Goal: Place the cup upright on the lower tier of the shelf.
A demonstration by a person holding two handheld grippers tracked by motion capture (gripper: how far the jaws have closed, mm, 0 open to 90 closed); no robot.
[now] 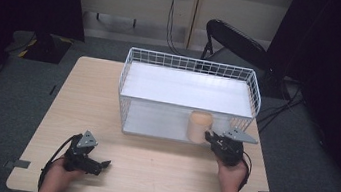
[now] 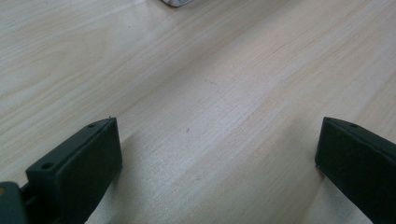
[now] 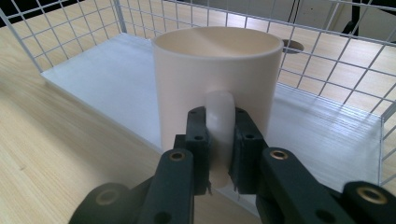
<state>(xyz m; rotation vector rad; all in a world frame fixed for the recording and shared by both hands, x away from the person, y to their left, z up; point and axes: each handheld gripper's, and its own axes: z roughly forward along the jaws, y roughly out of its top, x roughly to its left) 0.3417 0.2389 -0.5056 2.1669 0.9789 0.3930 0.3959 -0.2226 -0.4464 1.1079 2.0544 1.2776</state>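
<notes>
Pale wood-grain worktop [image 1: 148, 168] on grey carpet, dark curtains either side and a folding chair behind, pretty bare setup. On the worktop sits a white wire rack [image 1: 188, 96] with two flat white shelves, open at the front.

The right tool [image 3: 219, 154] is clamped on the handle of a cream mug [image 3: 217, 79], jaws pinching the handle from both sides. The mug stands upright at the front edge of the lower shelf [image 3: 116, 88], near the rack's right end; from the high view it looks like it's right at the lip, and I can't tell if its base is fully down or hovering a touch.

The left tool [image 2: 215, 154] is just parked low over bare wood at the near left, jaws spread wide, nothing between them.

My take for doing this bit well: keep the mug level and move it straight along the shelf, because the handle is a smooth glazed loop and a two-sided pinch on it could let the mug swing if you tilt it. Watch the upper shelf overhead and the thin wire grid on the right side. The shelf surface looks like smooth, slightly ribbed plastic, so the mug should slide easily.
</notes>
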